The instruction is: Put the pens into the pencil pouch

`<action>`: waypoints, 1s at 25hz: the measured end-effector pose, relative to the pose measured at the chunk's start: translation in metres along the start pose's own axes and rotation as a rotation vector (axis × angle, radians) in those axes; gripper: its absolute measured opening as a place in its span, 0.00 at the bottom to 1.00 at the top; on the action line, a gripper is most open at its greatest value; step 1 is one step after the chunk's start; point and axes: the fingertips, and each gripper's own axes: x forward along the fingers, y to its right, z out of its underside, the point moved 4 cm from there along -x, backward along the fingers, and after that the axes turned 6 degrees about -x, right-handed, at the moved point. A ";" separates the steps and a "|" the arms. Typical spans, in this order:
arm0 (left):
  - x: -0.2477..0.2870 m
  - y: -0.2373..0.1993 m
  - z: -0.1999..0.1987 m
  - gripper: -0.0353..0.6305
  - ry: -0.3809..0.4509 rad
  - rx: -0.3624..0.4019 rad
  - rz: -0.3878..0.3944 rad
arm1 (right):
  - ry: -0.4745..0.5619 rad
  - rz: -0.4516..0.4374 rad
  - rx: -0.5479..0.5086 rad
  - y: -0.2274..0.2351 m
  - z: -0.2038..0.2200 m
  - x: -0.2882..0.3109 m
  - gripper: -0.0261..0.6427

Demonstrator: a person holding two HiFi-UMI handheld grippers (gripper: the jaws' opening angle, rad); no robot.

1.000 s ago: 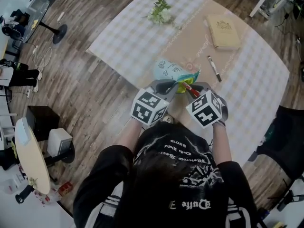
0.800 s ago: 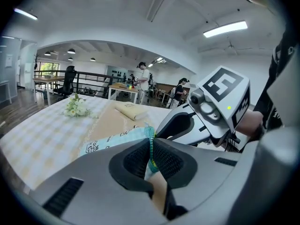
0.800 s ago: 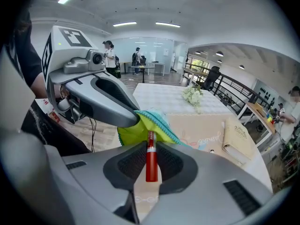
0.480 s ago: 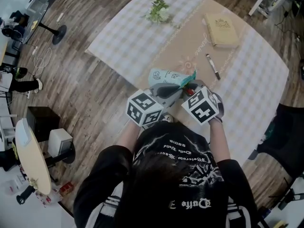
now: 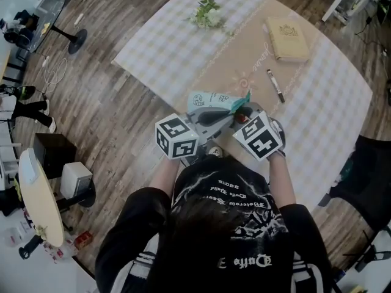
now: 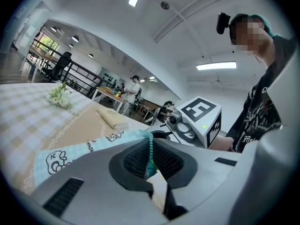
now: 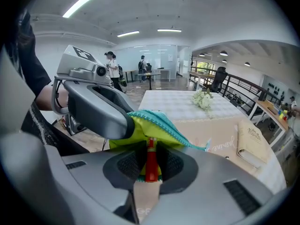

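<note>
Low in the middle of the head view the left claw (image 5: 227, 112) pinches the pouch (image 5: 214, 99) by its rim, and the right claw (image 5: 244, 112) grips a red pen (image 7: 150, 161) at the pouch's mouth, so the two nearly touch and leave little room between them. Up and left of the pouch, the table (image 5: 165, 54) offers a wide open stretch as far as the flowers (image 5: 206, 14) at the top. To the upper right a black pen (image 5: 274, 85) lies near the right claw, with a book (image 5: 286, 38) further up.
</note>
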 end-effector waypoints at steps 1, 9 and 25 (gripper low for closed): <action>0.000 -0.001 0.000 0.11 0.004 -0.003 -0.002 | 0.005 0.011 -0.009 0.001 -0.001 -0.001 0.16; -0.008 -0.019 0.004 0.11 0.034 -0.079 -0.054 | 0.069 0.002 0.044 0.000 0.001 -0.010 0.25; -0.006 -0.026 -0.006 0.11 0.066 -0.048 -0.130 | 0.338 0.152 0.198 0.026 0.010 -0.076 0.35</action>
